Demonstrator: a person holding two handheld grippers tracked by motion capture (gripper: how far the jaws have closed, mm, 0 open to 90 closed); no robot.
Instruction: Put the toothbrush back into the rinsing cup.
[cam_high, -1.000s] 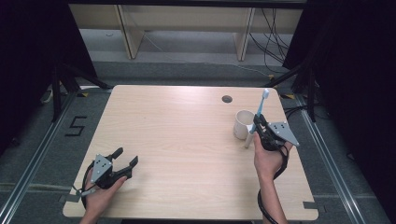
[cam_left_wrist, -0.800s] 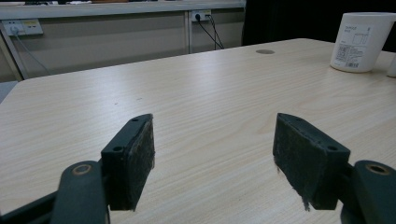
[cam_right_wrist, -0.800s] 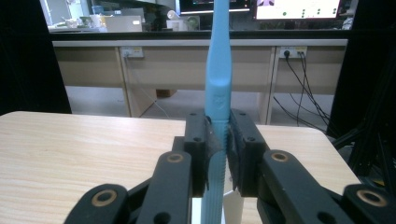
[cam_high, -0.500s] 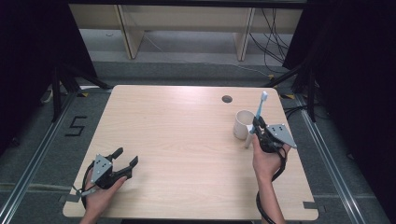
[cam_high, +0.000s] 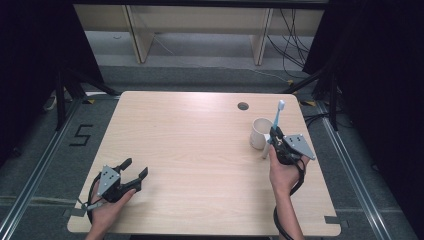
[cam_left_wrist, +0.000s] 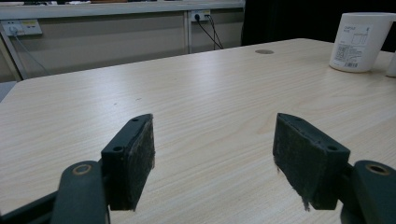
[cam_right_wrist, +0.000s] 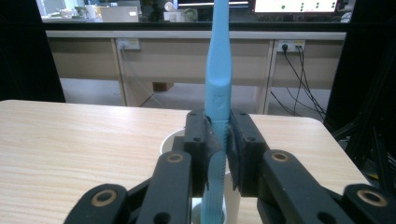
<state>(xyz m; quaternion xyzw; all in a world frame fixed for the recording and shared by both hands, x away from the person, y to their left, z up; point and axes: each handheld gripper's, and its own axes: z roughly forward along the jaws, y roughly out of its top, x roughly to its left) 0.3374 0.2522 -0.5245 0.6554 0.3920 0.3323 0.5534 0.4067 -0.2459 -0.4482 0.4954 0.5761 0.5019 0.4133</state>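
A light blue toothbrush stands nearly upright at the table's right side, white head up. My right gripper is shut on its handle. In the right gripper view the toothbrush rises between the shut jaws of the right gripper. Its lower end hangs over a white mug, and I cannot tell whether it is inside. The mug stands just left of that gripper. My left gripper rests open near the front left edge, with nothing between its pads.
A round cable hole sits in the wooden table behind the mug. In the left gripper view the mug stands far off at the upper right. Shelving and cables lie beyond the table's far edge.
The right gripper and the toothbrush have sunk slightly and drifted a little left, toward the mug. The left gripper has not moved.
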